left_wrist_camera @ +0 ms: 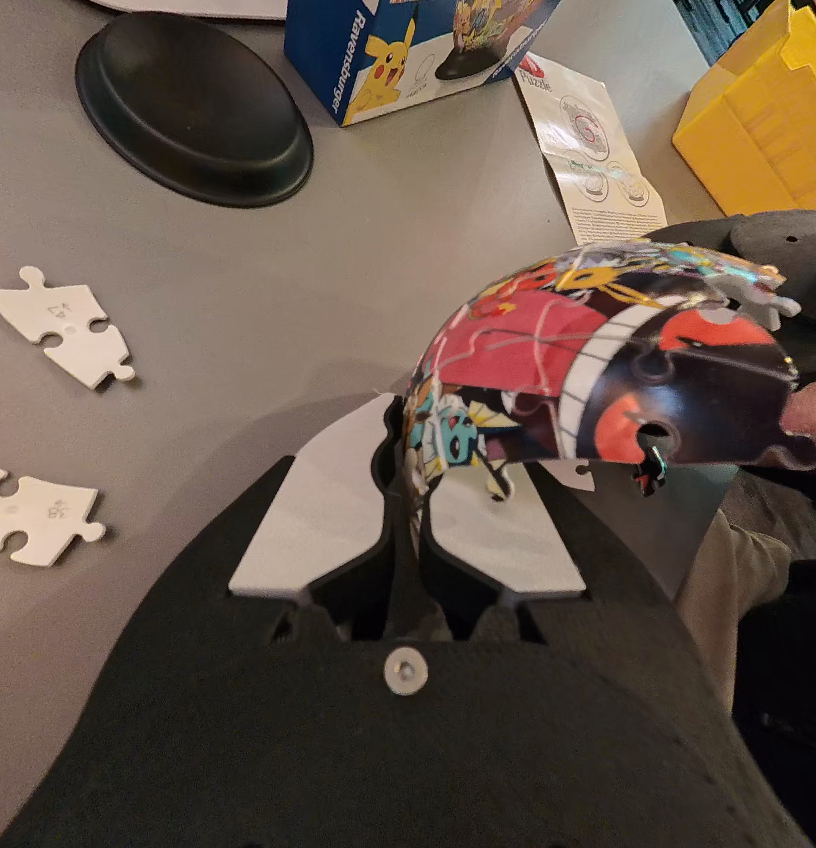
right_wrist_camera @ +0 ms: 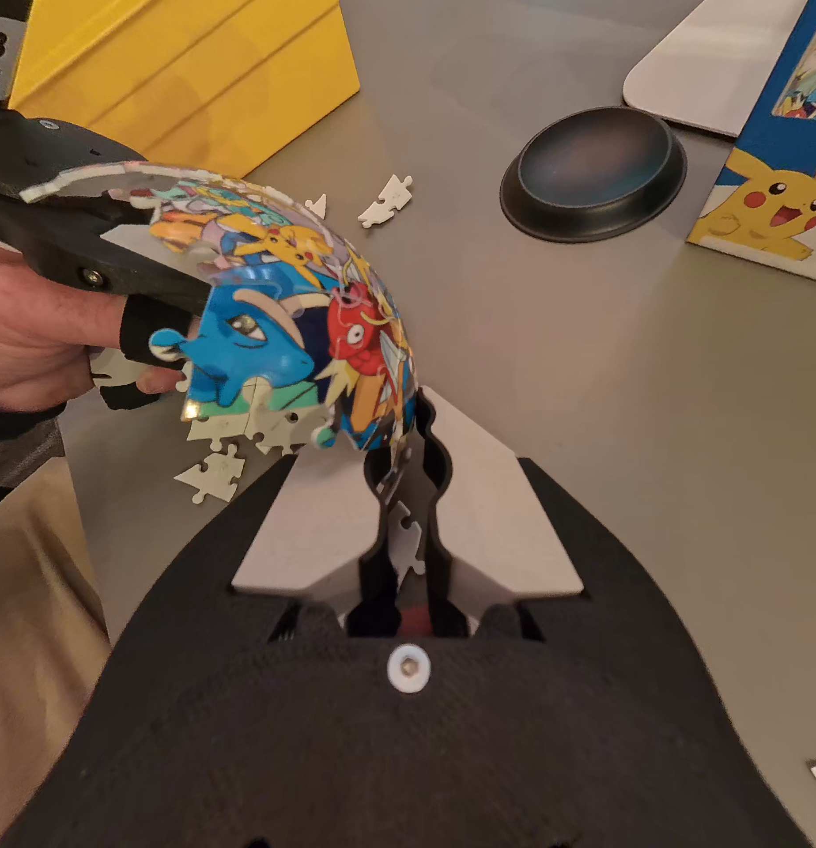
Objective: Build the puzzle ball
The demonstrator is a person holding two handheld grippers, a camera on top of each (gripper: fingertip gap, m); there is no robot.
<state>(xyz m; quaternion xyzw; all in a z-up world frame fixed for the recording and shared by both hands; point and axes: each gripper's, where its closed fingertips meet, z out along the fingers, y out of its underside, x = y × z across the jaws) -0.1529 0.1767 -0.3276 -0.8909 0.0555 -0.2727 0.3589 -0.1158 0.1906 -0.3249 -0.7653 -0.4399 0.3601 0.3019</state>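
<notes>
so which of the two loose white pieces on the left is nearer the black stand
The upper loose piece, the wedge-shaped one; it lies closer to the black stand than the lower piece at the frame's edge.

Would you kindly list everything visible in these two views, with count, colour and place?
Puzzle ball shell: one, multicoloured, part-built dome held above the table between both grippers.
Loose puzzle pieces: white backs up; two at the left in the left wrist view, a few more under the shell in the right wrist view.
Stand: one, black, round, far side of the table.
Puzzle box: one, blue and yellow, beside the stand.
Instruction leaflet: one, white, right of the box.
Cardboard box: one, yellow, far right.
Table: one, grey.
Left gripper: black, shut on the shell's edge.
Right gripper: black, shut on the opposite edge.
Hand: one, holding the left gripper.
</notes>
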